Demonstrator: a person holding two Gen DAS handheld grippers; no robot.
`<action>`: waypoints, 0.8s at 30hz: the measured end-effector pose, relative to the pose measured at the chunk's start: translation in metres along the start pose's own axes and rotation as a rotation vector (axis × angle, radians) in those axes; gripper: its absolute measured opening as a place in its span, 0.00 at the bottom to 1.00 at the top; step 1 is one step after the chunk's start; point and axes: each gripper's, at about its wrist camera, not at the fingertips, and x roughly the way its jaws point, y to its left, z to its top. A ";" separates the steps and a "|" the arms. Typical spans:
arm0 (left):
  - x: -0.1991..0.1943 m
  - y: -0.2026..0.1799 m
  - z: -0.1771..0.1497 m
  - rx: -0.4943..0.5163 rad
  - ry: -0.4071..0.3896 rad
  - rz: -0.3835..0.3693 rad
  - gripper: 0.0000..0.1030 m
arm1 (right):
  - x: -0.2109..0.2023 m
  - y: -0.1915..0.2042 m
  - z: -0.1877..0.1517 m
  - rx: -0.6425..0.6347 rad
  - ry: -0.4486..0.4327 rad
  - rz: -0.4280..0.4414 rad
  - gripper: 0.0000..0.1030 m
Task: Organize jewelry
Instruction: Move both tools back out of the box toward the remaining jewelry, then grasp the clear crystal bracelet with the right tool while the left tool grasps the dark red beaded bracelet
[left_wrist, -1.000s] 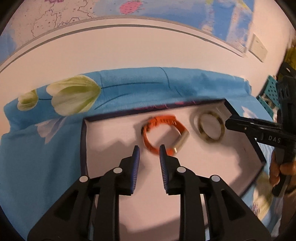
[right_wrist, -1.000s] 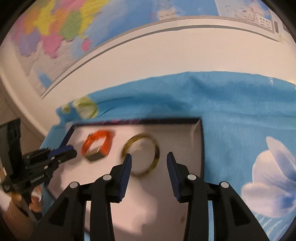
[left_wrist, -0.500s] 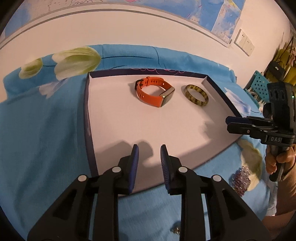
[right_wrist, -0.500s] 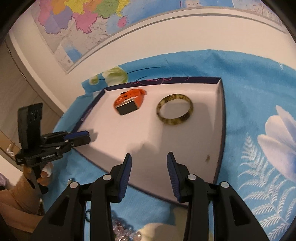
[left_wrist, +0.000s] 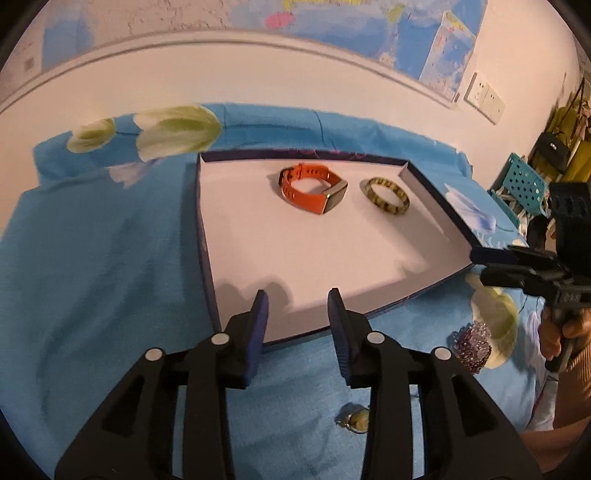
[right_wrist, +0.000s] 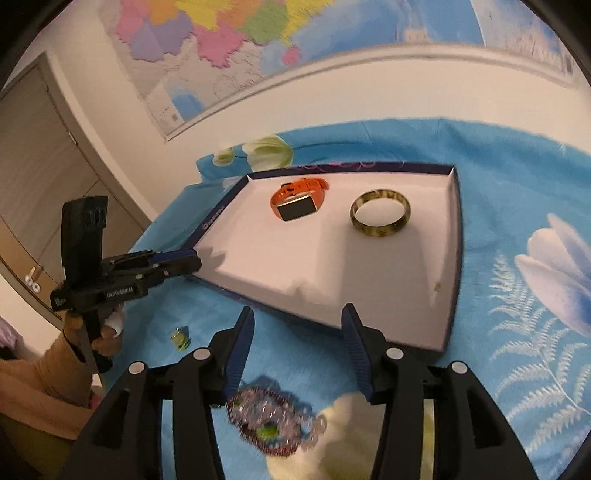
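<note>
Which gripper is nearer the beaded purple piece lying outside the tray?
Right. The right gripper hovers just above the beaded purple piece, jaws open. The left gripper sits farther left, by the tray front edge.

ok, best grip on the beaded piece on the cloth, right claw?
Beaded bracelet lies flat on the blue cloth, just below the open right claw. Come straight down and pinch one side of the loop across its band; it looks too low for a side approach.

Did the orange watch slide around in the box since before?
No. The orange watch lies near the far wall of the tray, left of the bangle, just as half a second ago. Only the cameras pulled back.
</note>
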 end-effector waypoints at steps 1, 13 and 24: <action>-0.006 -0.003 -0.001 0.009 -0.025 0.005 0.35 | -0.005 0.005 -0.003 -0.024 -0.006 -0.007 0.46; -0.046 -0.055 -0.034 0.123 -0.136 -0.020 0.44 | 0.002 0.064 -0.059 -0.291 0.068 -0.121 0.46; -0.049 -0.055 -0.053 0.082 -0.115 -0.038 0.45 | 0.012 0.059 -0.059 -0.296 0.056 -0.200 0.08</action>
